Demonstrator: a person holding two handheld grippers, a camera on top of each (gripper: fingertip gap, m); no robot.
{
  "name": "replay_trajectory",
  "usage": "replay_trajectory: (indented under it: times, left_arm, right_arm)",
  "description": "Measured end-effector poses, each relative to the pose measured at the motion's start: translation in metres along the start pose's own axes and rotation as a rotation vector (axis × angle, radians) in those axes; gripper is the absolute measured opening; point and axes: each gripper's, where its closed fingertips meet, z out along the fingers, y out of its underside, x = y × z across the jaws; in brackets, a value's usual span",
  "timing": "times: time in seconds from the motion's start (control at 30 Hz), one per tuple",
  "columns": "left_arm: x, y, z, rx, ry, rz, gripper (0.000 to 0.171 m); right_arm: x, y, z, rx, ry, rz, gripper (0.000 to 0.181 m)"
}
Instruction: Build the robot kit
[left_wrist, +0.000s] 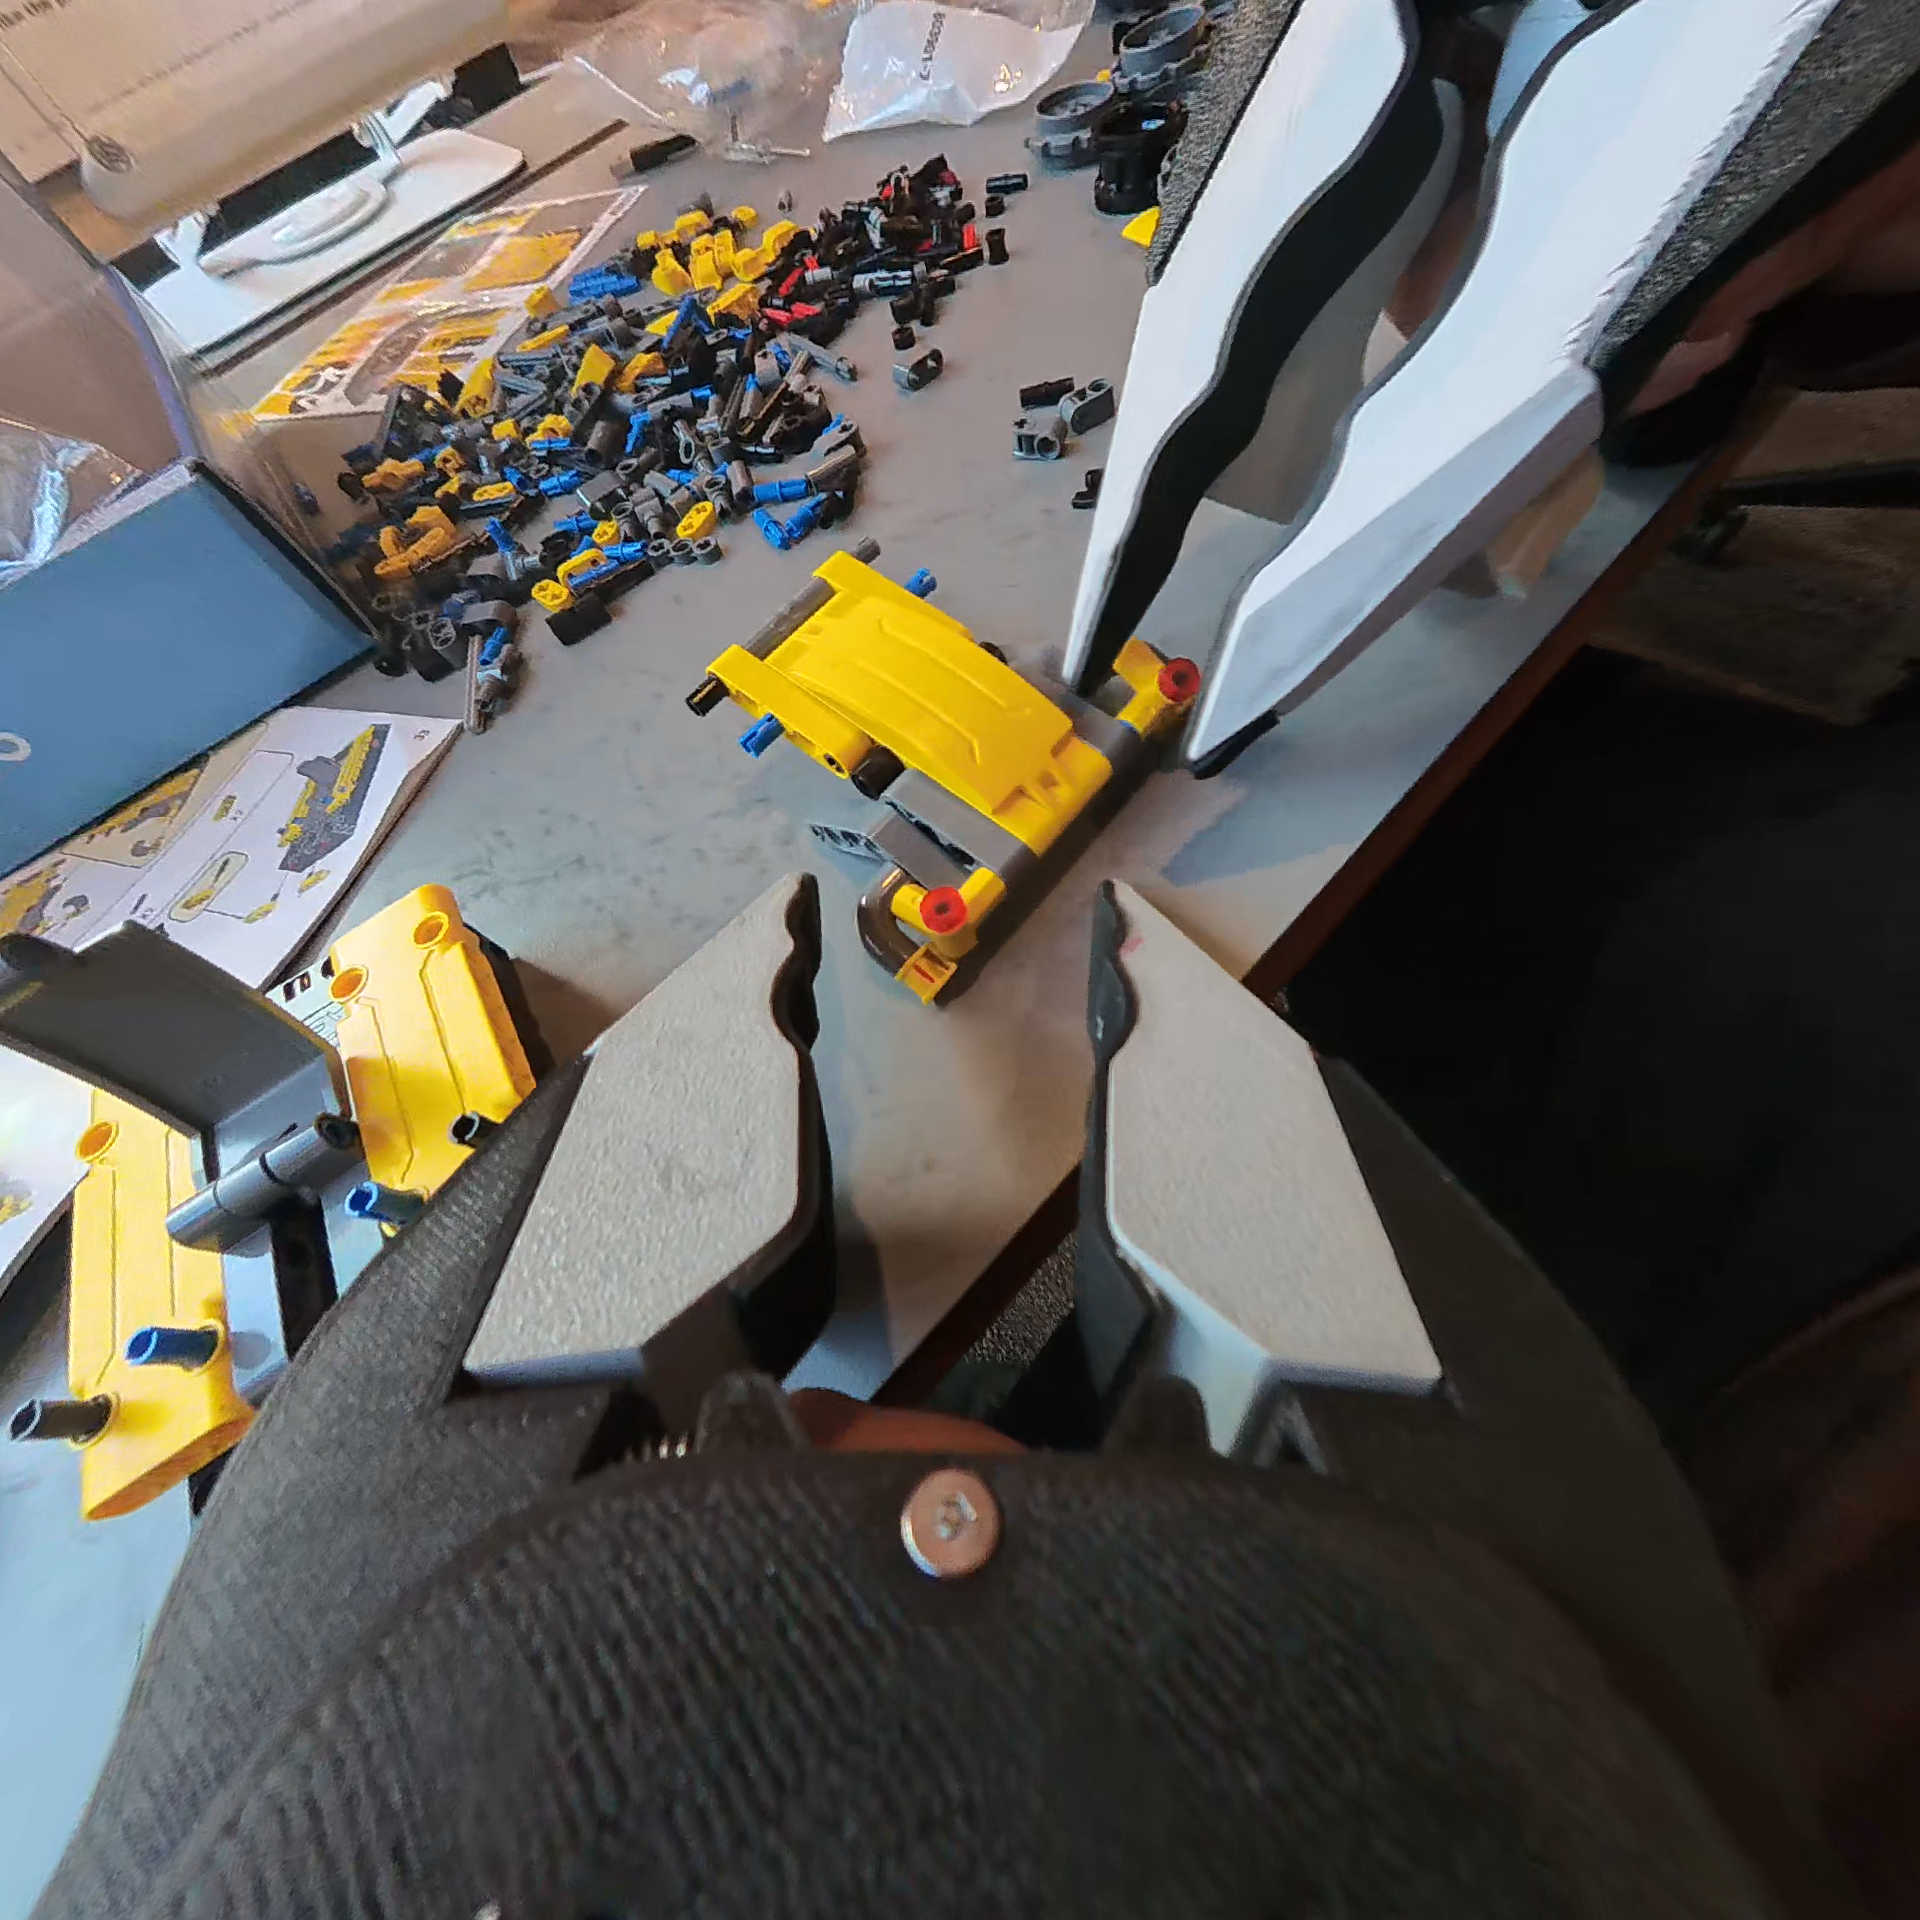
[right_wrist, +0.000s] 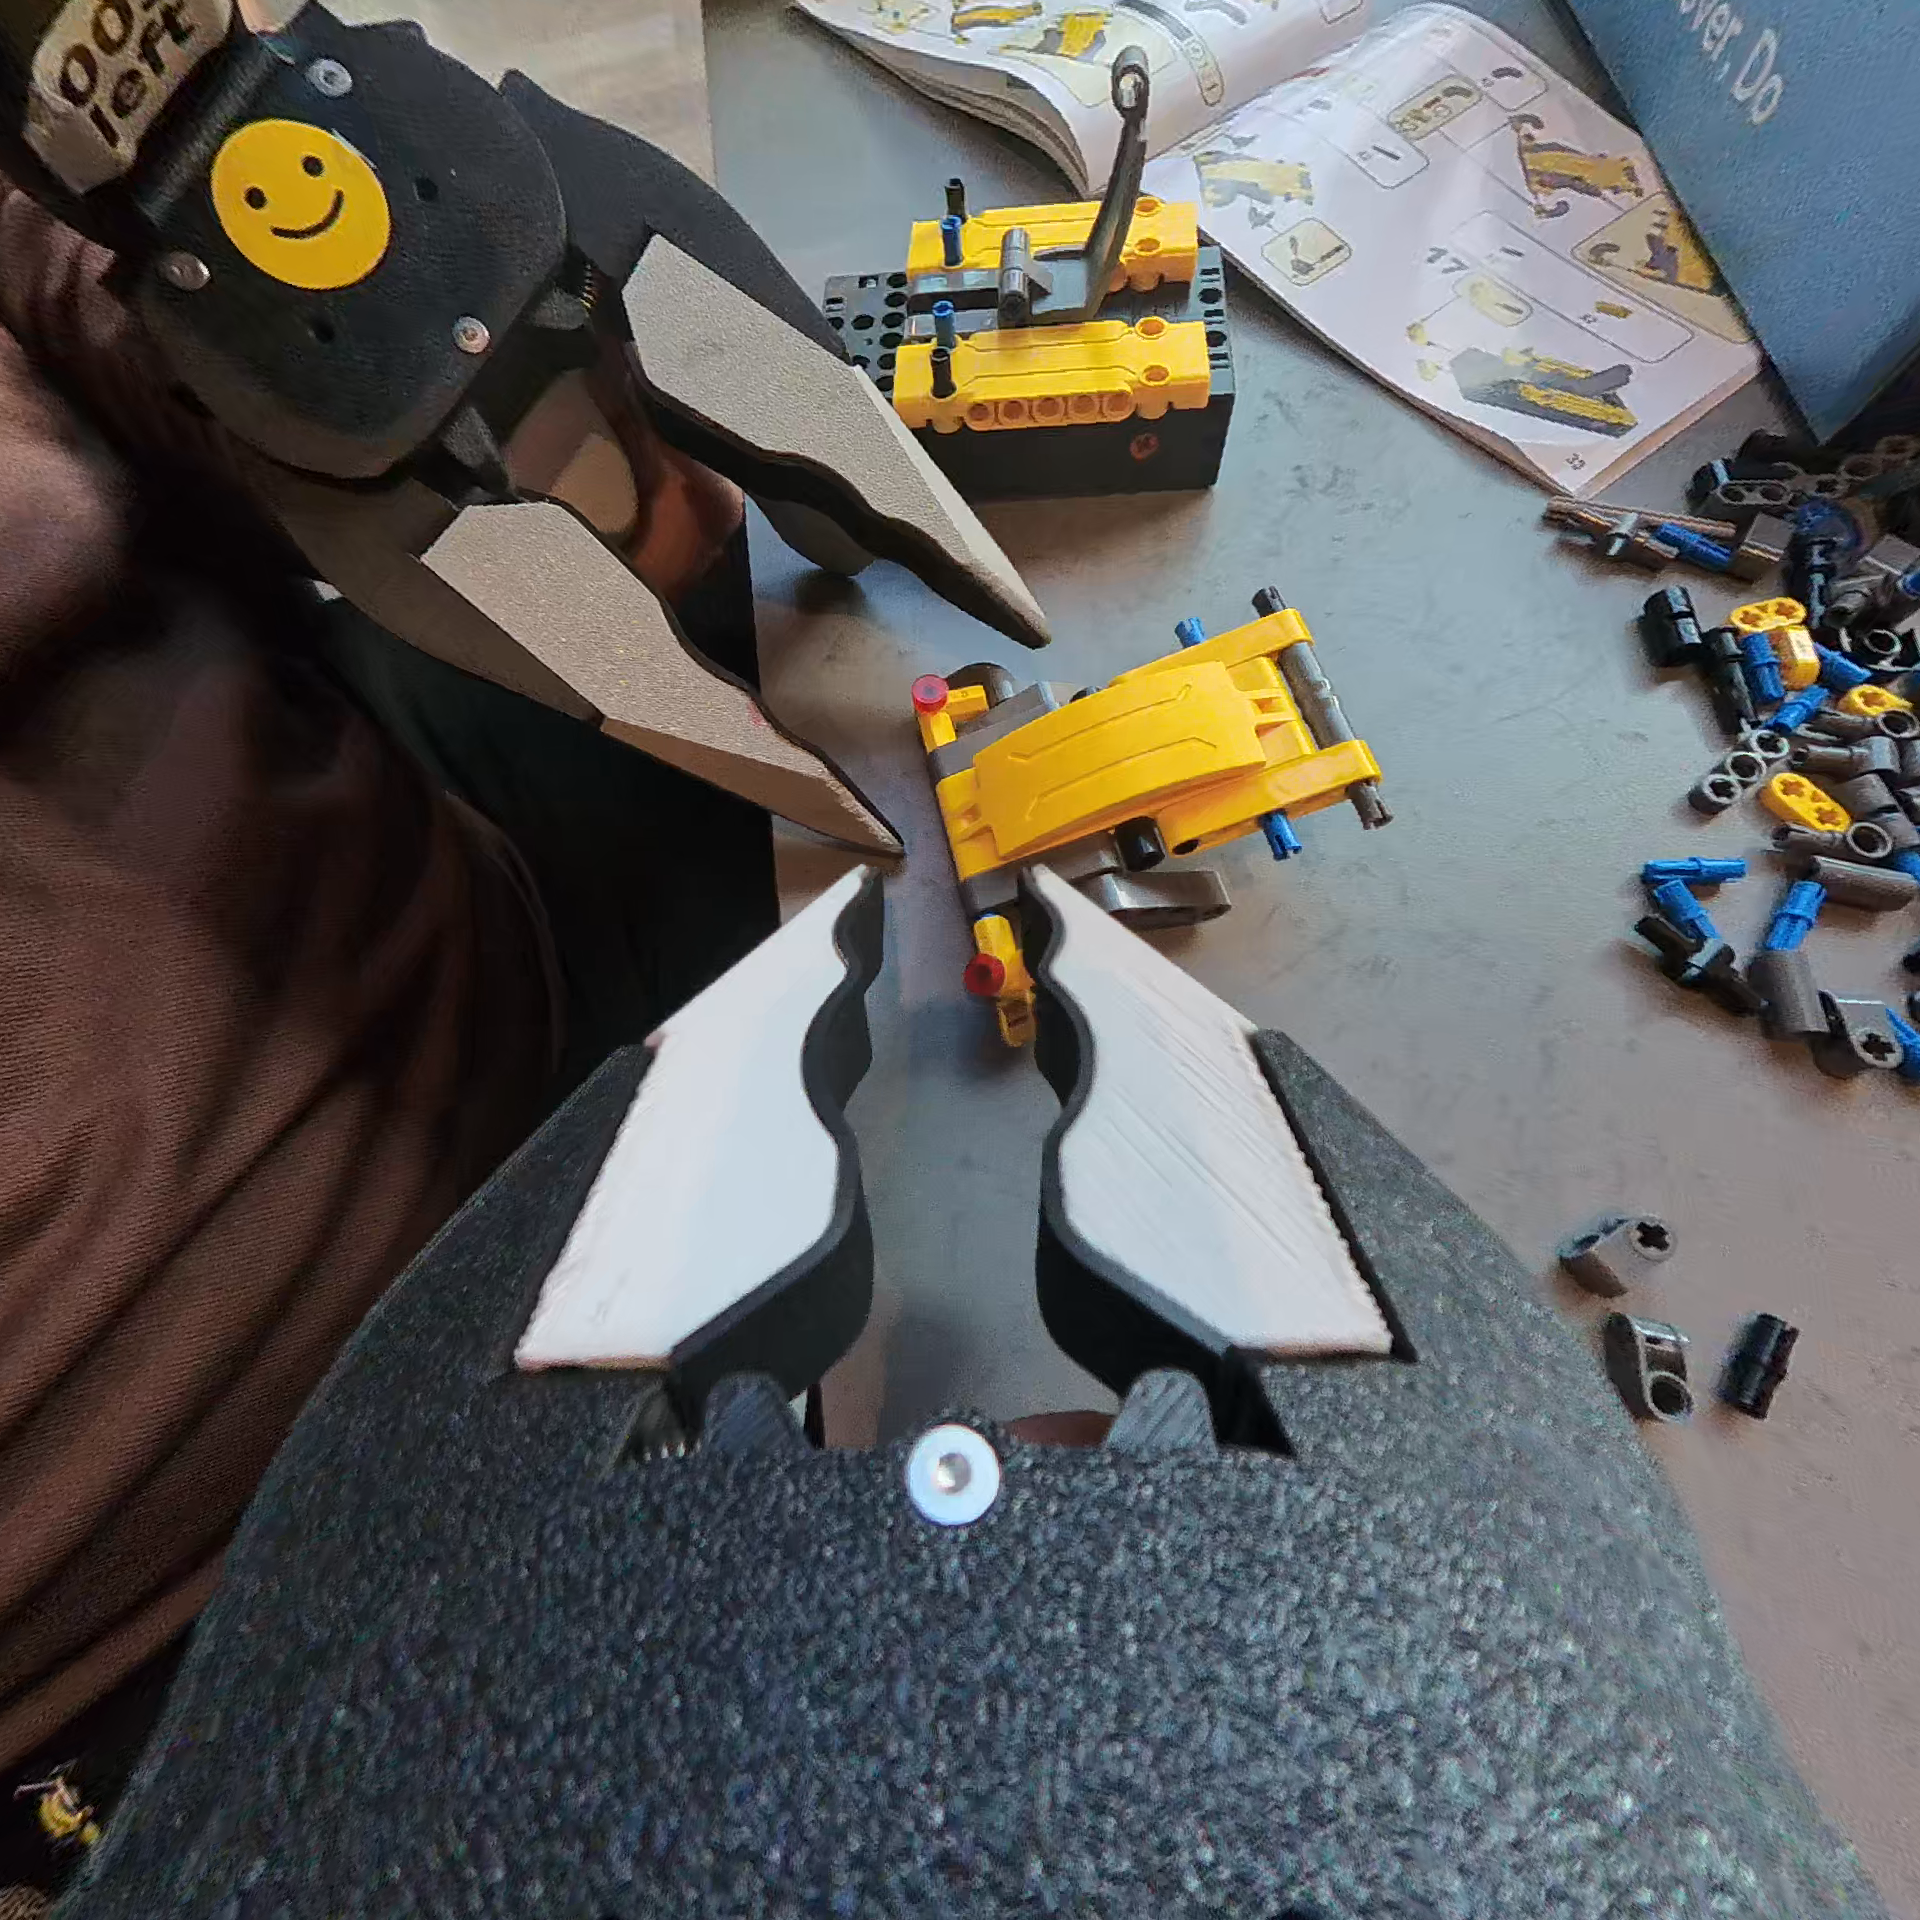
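Note:
A small yellow and grey brick assembly (left_wrist: 914, 707) with two red pins lies on the grey table (left_wrist: 644, 831) near its front edge; it also shows in the right wrist view (right_wrist: 1132, 758). My left gripper (left_wrist: 956, 902) is open, with its grey fingertips just short of the assembly's near red-pin end. My right gripper (right_wrist: 953, 878) is open, and its white fingers straddle the other red-pin end (right_wrist: 987, 977) without clamping it. The right gripper (left_wrist: 1153, 717) shows in the left wrist view, and the left gripper (right_wrist: 956, 738) shows in the right wrist view.
A larger black and yellow build (right_wrist: 1049, 353) stands beside an open instruction booklet (right_wrist: 1455, 260) and a blue box (left_wrist: 135, 644). A pile of loose blue, yellow, grey and black parts (left_wrist: 644, 416) spreads behind. Plastic bags (left_wrist: 935, 62) and wheels (left_wrist: 1122, 114) lie at the back. The table edge (left_wrist: 1351, 883) is close. About 4 cm separates my left fingertips from my right.

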Motion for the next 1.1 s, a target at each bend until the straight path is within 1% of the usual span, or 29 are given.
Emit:
replay_trajectory:
  times: [0.13, 0.23, 0.4, 0.5, 0.57, 0.73, 0.83, 0.9, 0.93, 1.1]
  left_arm:
    - [0.000, -0.001, 0.000, 0.014, -0.004, 0.000, 0.051]
    - [-0.001, -0.002, 0.000, 0.025, -0.005, -0.005, 0.050]
    - [-0.001, -0.002, 0.000, 0.030, -0.011, -0.001, 0.051]
    - [-0.001, -0.002, 0.000, 0.032, -0.012, -0.006, 0.052]
    - [-0.001, -0.003, 0.000, 0.032, -0.010, -0.012, 0.053]
    - [-0.001, -0.002, -0.001, 0.030, -0.011, -0.013, 0.053]
    - [-0.004, -0.002, 0.001, 0.004, -0.019, -0.030, 0.047]
    - [-0.007, -0.001, 0.003, -0.021, -0.022, -0.046, 0.046]
    - [-0.008, 0.000, 0.004, -0.030, -0.018, -0.051, 0.048]
    - [-0.012, -0.003, 0.004, -0.024, -0.009, -0.111, 0.046]
  right_arm:
    - [-0.006, -0.003, -0.003, 0.025, -0.033, -0.018, 0.023]
    - [0.004, -0.011, -0.018, 0.113, -0.004, 0.031, 0.017]
    - [0.059, 0.016, -0.051, 0.089, 0.242, 0.163, 0.015]
    - [0.073, 0.023, -0.063, 0.093, 0.313, 0.214, 0.015]
    - [0.076, 0.025, -0.064, 0.087, 0.320, 0.231, 0.015]
    - [0.082, 0.036, -0.064, 0.014, 0.364, 0.199, 0.017]
    - [0.081, 0.039, -0.067, 0.007, 0.353, 0.213, 0.021]
    - [0.082, 0.041, -0.068, -0.003, 0.360, 0.213, 0.021]
    - [0.083, 0.042, -0.069, -0.013, 0.365, 0.211, 0.021]
    - [0.086, 0.044, -0.076, -0.022, 0.380, 0.231, 0.028]
